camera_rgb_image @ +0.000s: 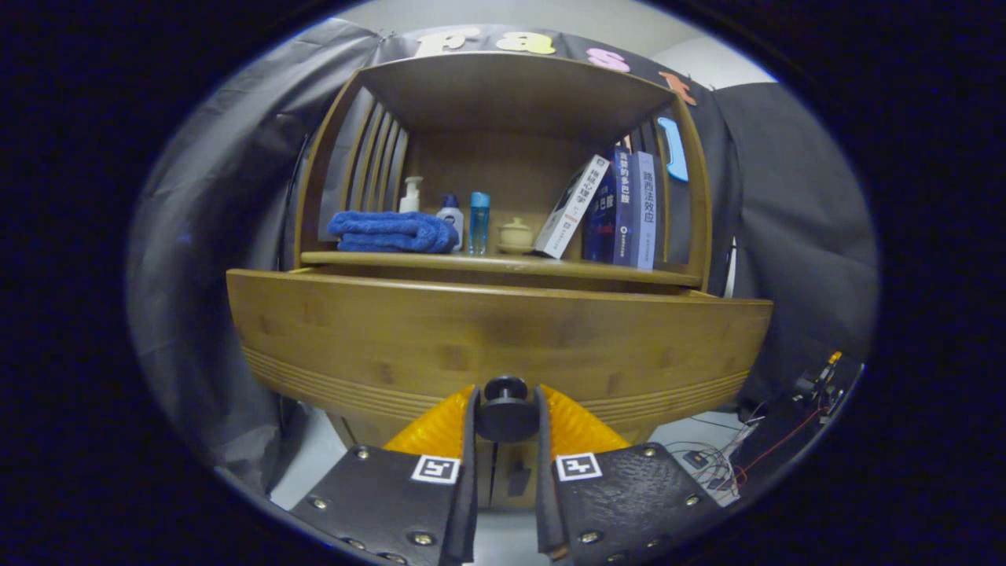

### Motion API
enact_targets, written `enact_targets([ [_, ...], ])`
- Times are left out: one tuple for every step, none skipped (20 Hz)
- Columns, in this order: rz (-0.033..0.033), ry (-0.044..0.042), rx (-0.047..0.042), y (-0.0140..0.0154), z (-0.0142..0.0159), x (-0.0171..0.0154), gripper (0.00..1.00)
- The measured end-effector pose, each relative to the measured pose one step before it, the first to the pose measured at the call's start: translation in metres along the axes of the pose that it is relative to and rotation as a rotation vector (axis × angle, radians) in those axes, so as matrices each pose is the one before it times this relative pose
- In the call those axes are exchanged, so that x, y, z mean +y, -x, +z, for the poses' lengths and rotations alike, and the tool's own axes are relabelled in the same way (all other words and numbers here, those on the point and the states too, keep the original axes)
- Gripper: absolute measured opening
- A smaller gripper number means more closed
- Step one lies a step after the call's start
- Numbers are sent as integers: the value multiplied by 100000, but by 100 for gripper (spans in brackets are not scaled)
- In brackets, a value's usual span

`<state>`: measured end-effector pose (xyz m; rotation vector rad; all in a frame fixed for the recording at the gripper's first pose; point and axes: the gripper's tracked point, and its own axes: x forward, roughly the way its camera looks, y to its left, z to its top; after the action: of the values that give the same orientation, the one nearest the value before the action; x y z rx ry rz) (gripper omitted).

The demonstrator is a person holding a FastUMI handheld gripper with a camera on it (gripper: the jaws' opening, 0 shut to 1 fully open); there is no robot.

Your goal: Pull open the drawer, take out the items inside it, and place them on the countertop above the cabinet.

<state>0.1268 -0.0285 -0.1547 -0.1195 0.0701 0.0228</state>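
Brown drawer point(487, 338), blue towel point(391, 232)

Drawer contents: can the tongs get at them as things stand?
Probably not yet. The tongs are shut on the knob, and the drawer front hides the inside; they would have to release, rise over it and reach down.

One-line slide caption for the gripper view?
Tongs shut on the round black drawer knob of the wooden cabinet's drawer, pulled slightly out.

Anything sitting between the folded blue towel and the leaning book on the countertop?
In the gripper view, yes: between the towel and the leaning book stand a pump bottle, a small white bottle, a blue tube and a lidded cup.
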Motion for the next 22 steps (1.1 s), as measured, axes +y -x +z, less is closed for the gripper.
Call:
enact_targets([
  [-117,-639,81,963,-354,110,31],
  [-461,-1249,-28,1031,-186,-27,30],
  [-575,73,699,634,-83,-194,31],
  [-824,-150,57,727,-130,-2,30],
  [-59,350,746,486,-108,-14,30],
  [-110,45,1485,463,-236,-7,30],
  [435,-528,1055,578,-124,-54,30],
  [596,-1096,858,690,-251,0,30],
  [630,92,-638,667,-14,69,31],
  [657,2016,144,641,-148,0,30],
  [573,1936,184,803,-330,-3,30],
  [746,720,198,503,-120,-3,31],
  [587,851,338,210,-94,22,30],
  [255,261,1143,96,-46,-35,30],
  [370,-616,2253,18,-211,-53,30],
  [995,-1561,2761,190,-104,174,35],
  [791,-2279,1157,254,150,22,39],
  [1229,-954,543,734,234,170,45],
  [-395,790,64,302,446,-14,51],
  [-270,2268,-474,439,676,-119,57],
  [-226,1962,-1372,492,732,29,63],
  [-456,1022,-2143,635,1085,-12,69],
])
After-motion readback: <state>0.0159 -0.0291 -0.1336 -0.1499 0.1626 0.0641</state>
